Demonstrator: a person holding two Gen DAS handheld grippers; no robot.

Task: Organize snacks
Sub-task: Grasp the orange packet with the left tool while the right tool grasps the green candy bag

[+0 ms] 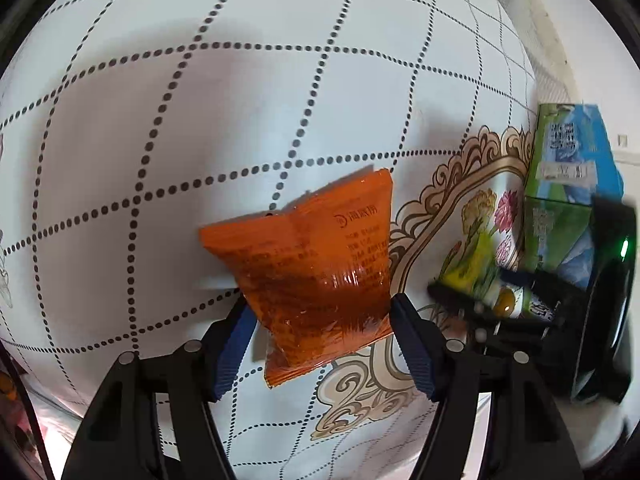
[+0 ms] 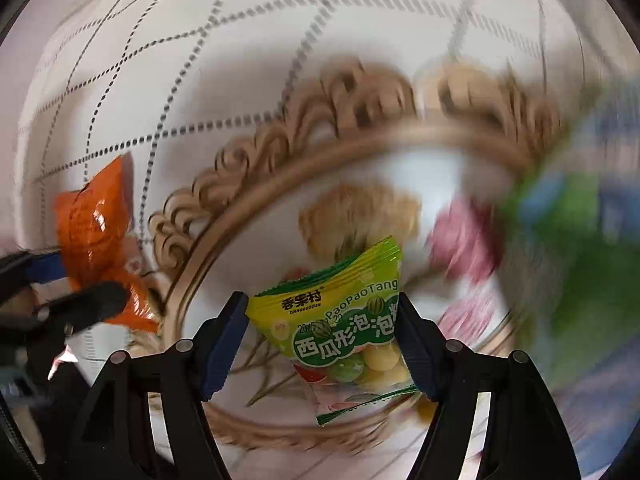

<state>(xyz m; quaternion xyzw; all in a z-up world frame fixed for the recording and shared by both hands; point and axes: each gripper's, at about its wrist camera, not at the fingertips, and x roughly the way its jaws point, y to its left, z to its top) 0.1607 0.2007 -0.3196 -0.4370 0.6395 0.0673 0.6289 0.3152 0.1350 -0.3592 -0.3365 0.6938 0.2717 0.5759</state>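
My left gripper (image 1: 320, 332) is shut on an orange snack packet (image 1: 316, 268) and holds it above the white patterned tablecloth (image 1: 160, 140). My right gripper (image 2: 320, 336) is shut on a green-and-yellow bubble-gum candy packet (image 2: 340, 320) and holds it above the cloth's gold-framed flower motif (image 2: 360, 128). In the right wrist view the orange packet (image 2: 96, 236) and the left gripper (image 2: 76, 284) show at the far left. In the left wrist view the right gripper (image 1: 516, 300) with the candy packet (image 1: 472, 272) shows at the right, blurred.
A green-and-blue carton (image 1: 568, 184) stands at the right near the table's far edge; it shows as a green and blue blur in the right wrist view (image 2: 580, 232). A wall (image 1: 600, 60) lies beyond it. Other items (image 1: 16, 408) show dimly at the lower left.
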